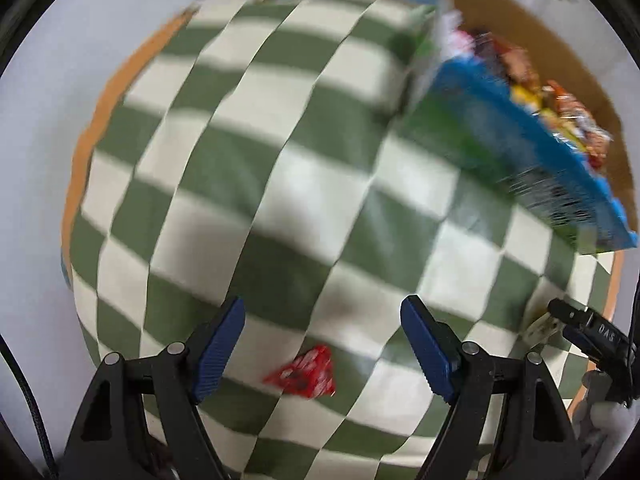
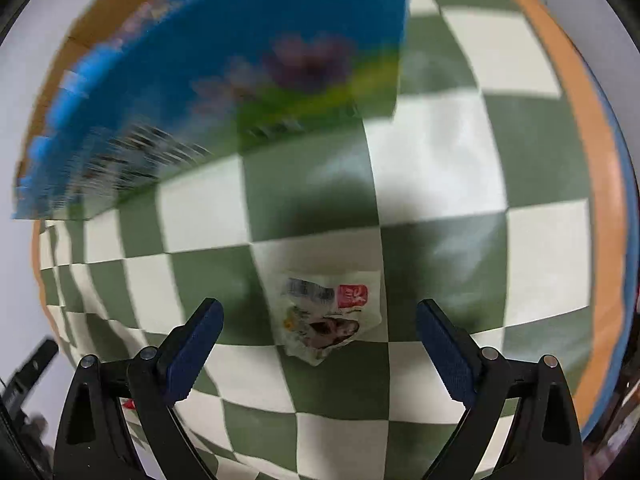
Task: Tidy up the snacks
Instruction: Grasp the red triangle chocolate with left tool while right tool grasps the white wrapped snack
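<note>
I'm over a green-and-cream checkered cloth [image 1: 256, 168], soft fabric with creases, laid on a round table with an orange rim [image 2: 592, 152]. My left gripper [image 1: 322, 354] has its jaws spread, nothing between the ribbed blue pads [image 1: 218, 354]; black plastic arms with metal pivot pins. Just below the gap lies a small red snack packet [image 1: 306, 372], crinkly glossy foil, roughly triangular, white print on it too blurred to read. It lies flat on the cloth, not touched by either pad. My right gripper [image 2: 320, 346] is also spread wide, empty; between its pads, lying on the cloth, is a white snack packet [image 2: 326, 316], thin wrinkled plastic, with a barcode, a red square logo and a brownish food picture; the text is unreadable. Pads don't touch it. A cardboard box [image 1: 532, 140] stands on the cloth, well apart from both packets, with a printed blue and green outer face, bare brown card inside and small print at the edge too smeared to read. It holds assorted snack wrappers [image 1: 560, 112] in red, yellow and orange. In the left view the other gripper's black body shows at the right edge, lettered "DAS".
</note>
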Tool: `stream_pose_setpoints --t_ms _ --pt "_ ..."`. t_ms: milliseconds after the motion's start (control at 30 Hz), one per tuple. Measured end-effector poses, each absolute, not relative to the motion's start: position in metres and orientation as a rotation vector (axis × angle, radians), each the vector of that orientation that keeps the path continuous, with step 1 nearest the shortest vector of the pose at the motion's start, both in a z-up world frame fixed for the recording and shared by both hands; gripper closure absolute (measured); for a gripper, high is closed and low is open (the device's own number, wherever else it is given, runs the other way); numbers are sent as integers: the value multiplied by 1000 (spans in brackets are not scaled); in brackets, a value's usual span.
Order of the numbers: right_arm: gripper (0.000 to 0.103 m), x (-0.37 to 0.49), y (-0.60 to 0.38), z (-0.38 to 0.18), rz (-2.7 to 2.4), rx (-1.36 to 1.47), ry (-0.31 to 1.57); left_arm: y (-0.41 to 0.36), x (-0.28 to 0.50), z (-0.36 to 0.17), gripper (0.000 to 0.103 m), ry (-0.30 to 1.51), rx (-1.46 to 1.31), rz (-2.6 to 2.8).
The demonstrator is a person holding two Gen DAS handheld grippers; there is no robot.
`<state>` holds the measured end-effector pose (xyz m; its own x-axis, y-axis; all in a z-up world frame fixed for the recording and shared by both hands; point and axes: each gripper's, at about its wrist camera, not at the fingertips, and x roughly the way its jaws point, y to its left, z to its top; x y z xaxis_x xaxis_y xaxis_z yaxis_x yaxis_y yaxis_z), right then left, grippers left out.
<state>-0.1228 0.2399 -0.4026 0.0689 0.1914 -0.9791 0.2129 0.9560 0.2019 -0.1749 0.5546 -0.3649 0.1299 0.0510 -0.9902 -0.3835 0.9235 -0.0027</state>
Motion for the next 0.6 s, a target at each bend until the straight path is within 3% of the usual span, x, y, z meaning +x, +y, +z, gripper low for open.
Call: stream_pose_setpoints --t_ms 33,100,267,533,600 --pt "13 -123 240 -409 -12 341 1518 559 -181 -370 24 1430 -304 327" --pt "33 -124 245 -421 -10 334 1539 569 -194 -382 24 1459 -340 343" --pt "51 -136 274 -428 47 224 1537 576 -216 -412 24 1572 -431 308" --pt "53 -169 303 -439 110 137 1564 577 -238 -467 24 1691 -589 283" --pt "53 -173 302 -443 111 141 1566 577 -239 -475 34 1675 -575 288"
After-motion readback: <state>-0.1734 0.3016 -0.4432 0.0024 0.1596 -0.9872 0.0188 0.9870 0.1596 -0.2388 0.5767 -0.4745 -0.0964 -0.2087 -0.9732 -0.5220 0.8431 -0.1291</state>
